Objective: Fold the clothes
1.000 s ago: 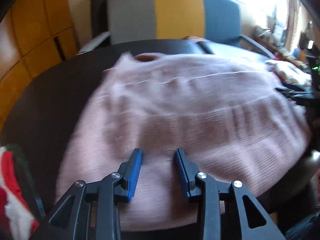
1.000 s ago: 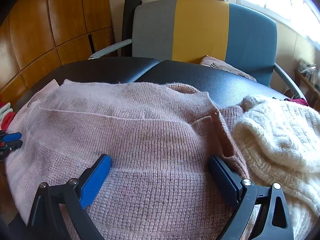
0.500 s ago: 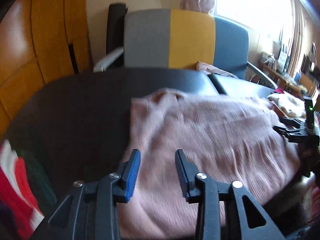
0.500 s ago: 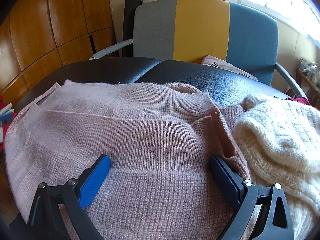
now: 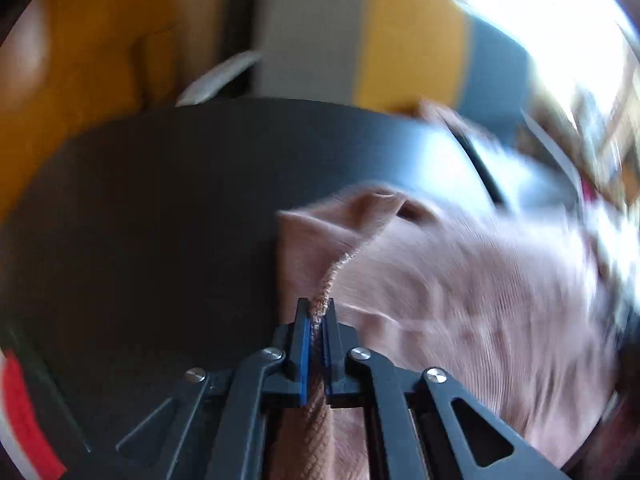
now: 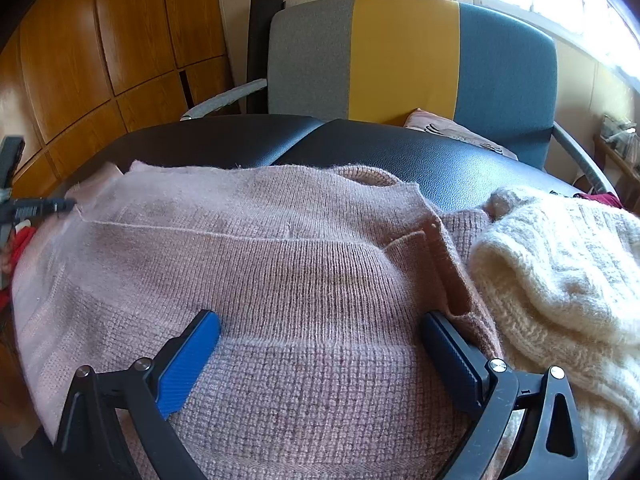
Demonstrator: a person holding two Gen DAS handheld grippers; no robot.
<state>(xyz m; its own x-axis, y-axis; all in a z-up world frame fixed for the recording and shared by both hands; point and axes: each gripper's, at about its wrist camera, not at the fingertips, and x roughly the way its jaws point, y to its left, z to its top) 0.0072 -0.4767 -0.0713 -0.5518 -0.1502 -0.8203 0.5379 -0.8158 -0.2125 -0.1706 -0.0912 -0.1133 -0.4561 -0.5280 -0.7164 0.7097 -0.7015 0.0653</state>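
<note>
Left hand-held gripper [image 5: 316, 316] pinches pink sweater [image 5: 460, 300].

Fuzzy knitted pink sweater [image 6: 304, 280] on glossy black leather-like table [image 6: 460, 168], beside glossy wooden panelling [image 6: 100, 60]

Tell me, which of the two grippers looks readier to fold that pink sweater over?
Left. The left gripper is shut on the pink sweater, pinching its edge, while the right gripper sits wide open over it, gripping nothing.
</note>
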